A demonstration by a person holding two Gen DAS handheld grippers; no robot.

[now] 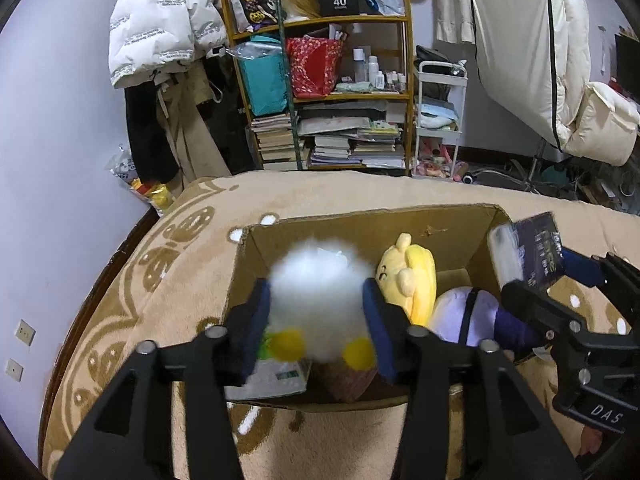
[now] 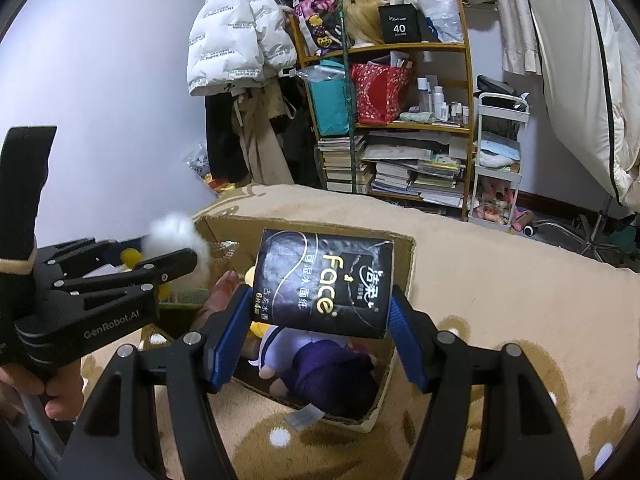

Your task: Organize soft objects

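Observation:
My left gripper (image 1: 316, 316) is shut on a fluffy white plush with yellow feet (image 1: 318, 280) and holds it over the open cardboard box (image 1: 360, 228). It also shows in the right wrist view (image 2: 176, 236). My right gripper (image 2: 320, 320) is shut on a black tissue pack (image 2: 326, 280) over the box's right side (image 2: 404, 256); the pack shows in the left wrist view (image 1: 528, 252). In the box lie a yellow plush (image 1: 408, 276) and a white and purple doll (image 2: 320, 368).
The box sits on a tan patterned blanket (image 1: 192, 248). Behind stand a wooden shelf with books and bags (image 1: 344, 120), a white cart (image 1: 440, 116) and hanging coats (image 1: 160, 28). A green-white packet (image 1: 276, 380) lies in the box's near left corner.

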